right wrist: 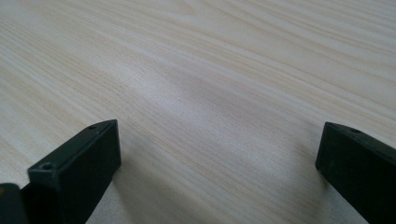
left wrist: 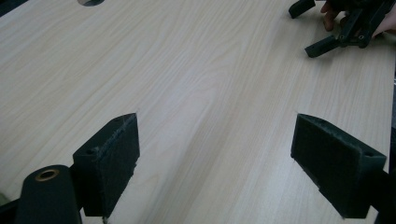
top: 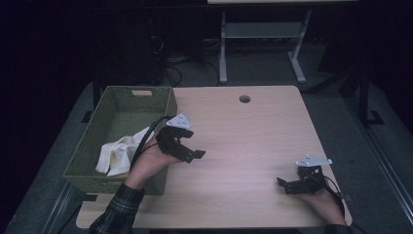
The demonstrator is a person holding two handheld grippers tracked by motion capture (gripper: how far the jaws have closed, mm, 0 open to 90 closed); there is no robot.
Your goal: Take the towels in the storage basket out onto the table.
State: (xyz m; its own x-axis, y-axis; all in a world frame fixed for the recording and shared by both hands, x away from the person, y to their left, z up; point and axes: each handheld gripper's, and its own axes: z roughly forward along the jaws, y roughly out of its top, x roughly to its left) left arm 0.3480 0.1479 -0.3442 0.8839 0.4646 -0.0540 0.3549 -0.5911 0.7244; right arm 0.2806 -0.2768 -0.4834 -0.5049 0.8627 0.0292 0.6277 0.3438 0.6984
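Observation:
My left gripper point(top: 191, 152) hovers just right of the green woven basket point(top: 165, 105), held by a hand in a plaid sleeve. Its jaws stand wide apart over bare wood, nothing between them point(left wrist: 215, 158). A white cloth point(top: 117, 151) lies crumpled in the basket's near end. My right gripper point(top: 286, 184) rests low near the table's front right corner, its jaws spread wide and empty point(right wrist: 217, 163). The left gripper view also catches the right gripper point(left wrist: 317, 28) far off at the top right.
The light wooden table point(top: 243, 141) has a round cable hole point(top: 245, 99) near its far edge. The basket overhangs the table's left side. Beyond the table stand a white desk frame point(top: 263, 44) and cables on a dark floor.

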